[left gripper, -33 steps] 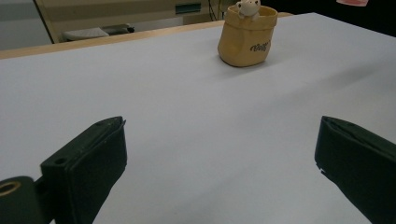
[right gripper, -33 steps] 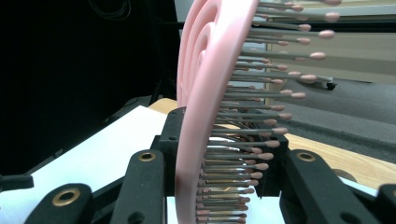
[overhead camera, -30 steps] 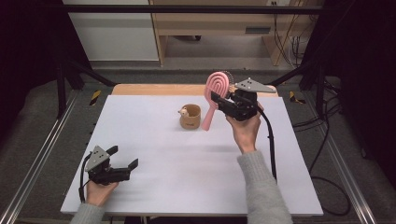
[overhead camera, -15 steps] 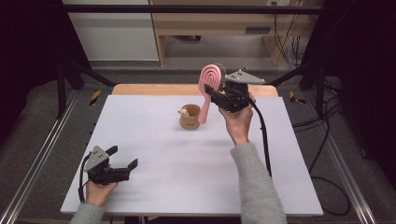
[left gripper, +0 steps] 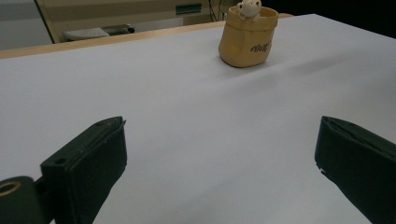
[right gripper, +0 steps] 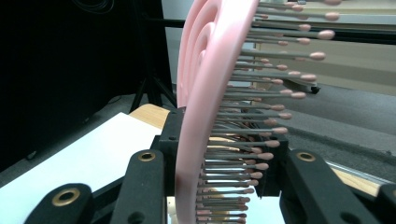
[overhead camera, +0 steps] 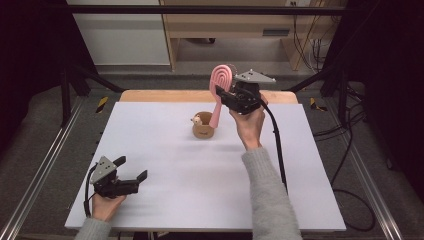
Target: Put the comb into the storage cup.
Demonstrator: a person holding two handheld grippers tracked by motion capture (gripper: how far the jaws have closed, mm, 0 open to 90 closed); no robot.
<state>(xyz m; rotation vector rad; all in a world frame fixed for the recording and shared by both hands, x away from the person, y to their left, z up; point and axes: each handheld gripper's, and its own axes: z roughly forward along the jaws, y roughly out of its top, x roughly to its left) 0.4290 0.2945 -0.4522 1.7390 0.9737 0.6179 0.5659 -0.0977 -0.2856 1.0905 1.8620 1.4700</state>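
Above the little pouch: brush going in
Right tongs (overhead camera: 223, 95) clamped the pink hairbrush (overhead camera: 220, 80), handle tip at the tan pouch (overhead camera: 203, 131) below; next needed lowering it straight. Left tongs (overhead camera: 131, 172) sat open.

the hairbrush (overhead camera: 219, 92) stands with its handle in the small pot (overhead camera: 202, 130), mid-table (overhead camera: 165, 150), toward the far edge; the left gripper (overhead camera: 131, 170) sits near-left.
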